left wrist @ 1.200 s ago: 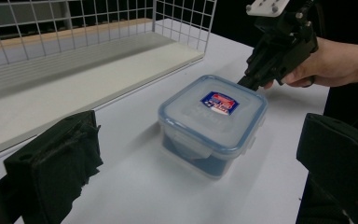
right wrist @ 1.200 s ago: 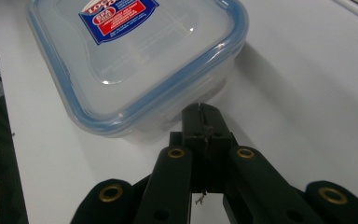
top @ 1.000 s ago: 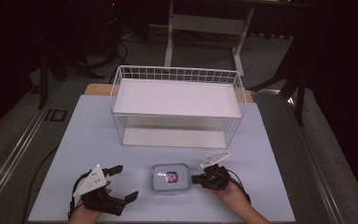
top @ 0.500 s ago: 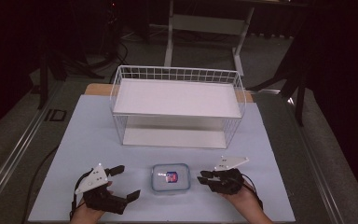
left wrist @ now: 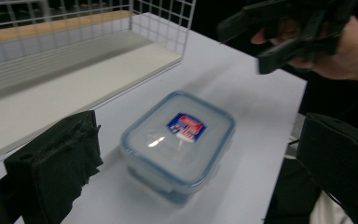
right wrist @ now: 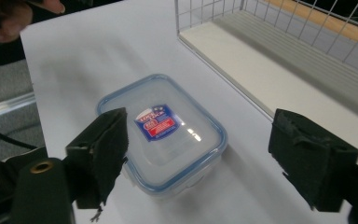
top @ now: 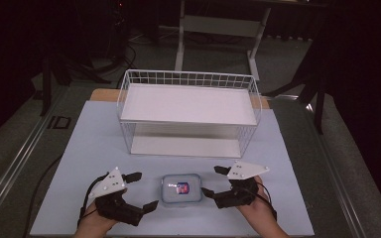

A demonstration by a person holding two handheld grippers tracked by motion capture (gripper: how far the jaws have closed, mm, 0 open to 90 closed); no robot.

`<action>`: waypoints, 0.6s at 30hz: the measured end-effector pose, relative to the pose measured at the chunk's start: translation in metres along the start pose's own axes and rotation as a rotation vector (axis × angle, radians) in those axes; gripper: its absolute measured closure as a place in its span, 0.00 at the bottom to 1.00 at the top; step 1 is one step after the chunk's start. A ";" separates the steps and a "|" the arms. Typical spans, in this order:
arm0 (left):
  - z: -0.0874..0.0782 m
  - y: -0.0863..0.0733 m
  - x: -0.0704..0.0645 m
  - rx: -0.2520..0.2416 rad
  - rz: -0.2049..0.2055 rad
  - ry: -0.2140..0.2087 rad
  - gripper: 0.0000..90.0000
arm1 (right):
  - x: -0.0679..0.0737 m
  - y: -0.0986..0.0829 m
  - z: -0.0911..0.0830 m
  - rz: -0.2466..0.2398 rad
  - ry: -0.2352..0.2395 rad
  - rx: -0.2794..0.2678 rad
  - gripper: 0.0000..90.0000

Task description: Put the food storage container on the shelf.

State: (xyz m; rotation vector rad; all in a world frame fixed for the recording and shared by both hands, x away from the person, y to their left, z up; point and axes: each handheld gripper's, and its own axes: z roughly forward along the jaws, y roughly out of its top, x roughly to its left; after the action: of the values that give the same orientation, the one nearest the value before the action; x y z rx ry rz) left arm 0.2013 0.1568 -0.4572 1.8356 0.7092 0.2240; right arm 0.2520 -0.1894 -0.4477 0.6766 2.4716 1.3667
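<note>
A white wire rack (top: 188, 111) stands on the table (top: 79, 148).

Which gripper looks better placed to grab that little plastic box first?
Probably the right gripper: its open jaws sit closer to the box, one already beside its edge. The left gripper, also open, sits slightly farther off.

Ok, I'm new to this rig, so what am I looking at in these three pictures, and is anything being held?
A person works at a table with a hand-held two-jaw tool in each hand: the left gripper and the right gripper. The high view looks down from above the person's side. The other two pictures come from cameras riding on each gripper, looking along its black jaws. On the table lie a small clear lidded container with a blue rim, and behind it a white wire rack. Both grippers are open beside the container; nothing is held.
</note>
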 end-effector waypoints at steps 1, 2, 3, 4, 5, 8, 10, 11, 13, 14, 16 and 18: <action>0.001 0.002 0.000 0.001 0.000 -0.001 0.00 | 0.000 0.000 0.001 0.003 -0.003 -0.010 0.30; 0.002 0.003 0.000 0.004 0.001 0.008 0.00 | -0.001 0.001 0.003 0.026 0.015 -0.003 0.29; 0.003 0.005 0.000 0.009 -0.004 0.028 0.00 | -0.002 0.001 0.005 0.038 0.026 0.017 0.26; 0.004 0.006 0.001 0.008 -0.023 0.043 0.00 | -0.002 0.001 0.008 0.055 0.018 0.034 0.25; 0.006 0.007 0.003 0.006 -0.052 0.048 0.00 | -0.004 0.000 0.010 0.070 0.023 0.035 0.24; 0.012 0.008 0.008 0.041 -0.110 0.066 0.00 | -0.005 -0.001 0.013 0.119 0.002 0.040 0.19; 0.016 0.009 0.010 0.066 -0.135 0.065 0.00 | -0.008 -0.002 0.016 0.176 0.014 0.048 0.18; 0.019 0.008 0.012 0.074 -0.146 0.061 0.00 | -0.009 -0.002 0.016 0.189 0.023 0.047 0.16; 0.026 0.007 0.016 0.101 -0.188 0.053 0.00 | -0.012 -0.003 0.018 0.232 0.021 0.054 0.15; 0.028 0.006 0.018 0.109 -0.204 0.049 0.00 | -0.012 -0.004 0.019 0.248 0.007 0.059 0.14; 0.037 0.002 0.022 0.168 -0.262 0.062 0.00 | -0.013 -0.006 0.022 0.276 -0.024 0.081 0.12; 0.043 -0.002 0.026 0.192 -0.316 0.055 0.00 | -0.013 -0.008 0.025 0.318 -0.031 0.097 0.12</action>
State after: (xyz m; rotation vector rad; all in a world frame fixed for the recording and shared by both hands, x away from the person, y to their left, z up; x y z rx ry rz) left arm 0.2420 0.1378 -0.4802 1.8716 1.0771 -0.0016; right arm 0.2718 -0.1808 -0.4681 1.1449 2.4969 1.3294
